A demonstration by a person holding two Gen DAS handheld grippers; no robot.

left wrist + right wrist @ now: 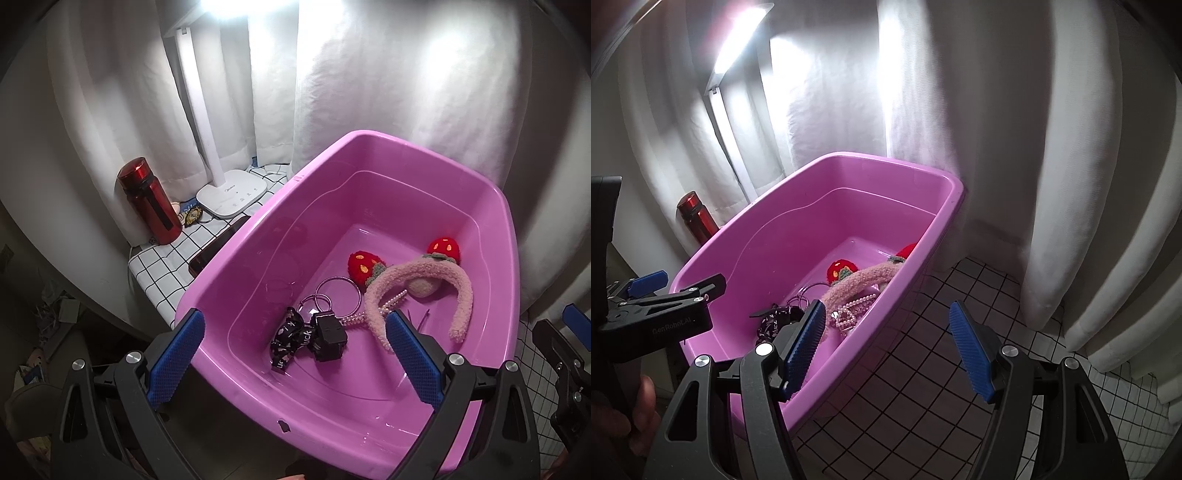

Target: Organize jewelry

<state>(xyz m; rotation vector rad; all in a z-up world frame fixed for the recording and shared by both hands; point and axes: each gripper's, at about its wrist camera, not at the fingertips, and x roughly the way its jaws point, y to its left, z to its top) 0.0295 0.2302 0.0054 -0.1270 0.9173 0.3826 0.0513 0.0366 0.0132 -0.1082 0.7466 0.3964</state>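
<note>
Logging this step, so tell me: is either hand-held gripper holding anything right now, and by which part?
Nothing is held. The left hand-held gripper and right hand-held gripper both stand open and empty.

Pink tub (945, 206) on checked cloth (923, 387), headband (860, 282) and pearls (849, 312) inside, right gripper (890, 350) open, empty

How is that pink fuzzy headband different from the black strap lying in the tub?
The pink headband is fuzzy, arched and carries red strawberries; the black strap is flat, crumpled and printed with white letters. The headband looks larger. Both lie loose on the floor of the purple tub.
</note>
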